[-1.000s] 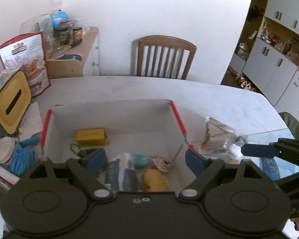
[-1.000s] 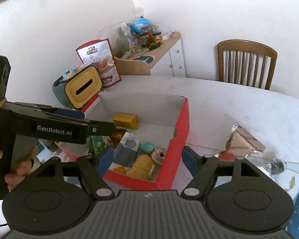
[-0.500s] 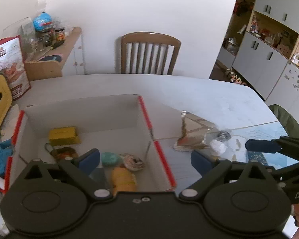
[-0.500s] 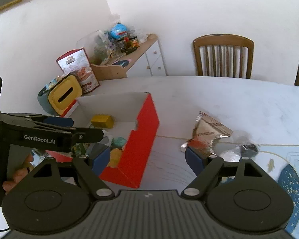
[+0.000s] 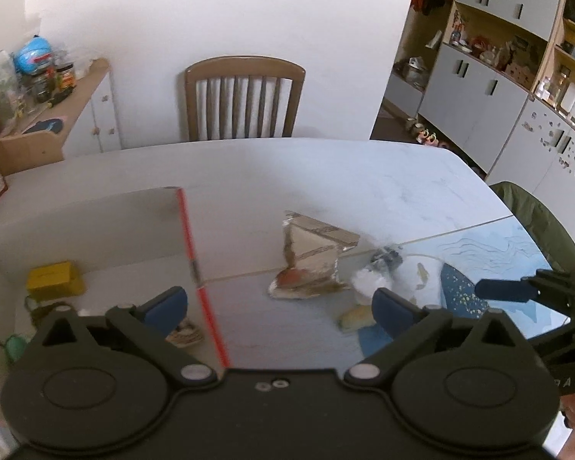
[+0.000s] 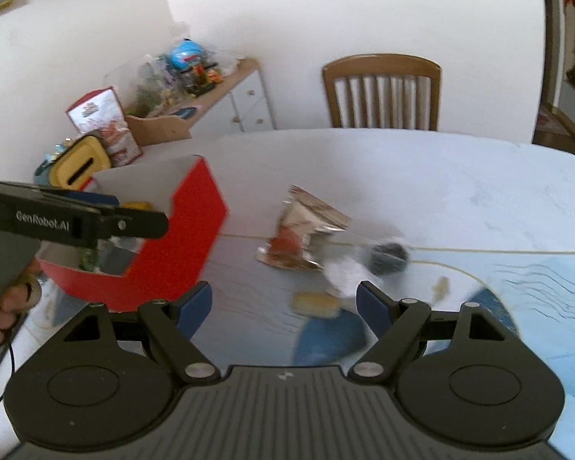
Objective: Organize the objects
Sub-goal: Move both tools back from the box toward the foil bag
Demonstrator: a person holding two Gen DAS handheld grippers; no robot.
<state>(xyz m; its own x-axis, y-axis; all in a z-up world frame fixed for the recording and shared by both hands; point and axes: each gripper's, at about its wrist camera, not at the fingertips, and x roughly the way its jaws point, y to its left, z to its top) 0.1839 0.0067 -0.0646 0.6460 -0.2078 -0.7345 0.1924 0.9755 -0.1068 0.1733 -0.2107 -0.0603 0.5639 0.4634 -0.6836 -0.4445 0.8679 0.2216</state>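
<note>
The white bench (image 5: pixel 364 180) runs ahead of both tongs, with a wooden chair (image 5: pixel 245 99) at its far side. A red-sided cardboard box (image 6: pixel 195 211) sits ahead and to the left of the right tongs (image 6: pixel 283 304); the left tongs (image 5: pixel 280 306) straddle its right wall. A yellow block (image 5: pixel 53 278) lies inside the box, ahead-left of the left tongs. A crumpled foil packet (image 5: pixel 310 264) lies on the bench just ahead of both tongs, with a white wad (image 5: pixel 368 281) and a small dark object (image 6: pixel 389 255) beside it, both blurred. A small yellowish piece (image 6: pixel 314 303) lies between the right tongs' blue pads. Both tongs are spread wide, gripping nothing.
</note>
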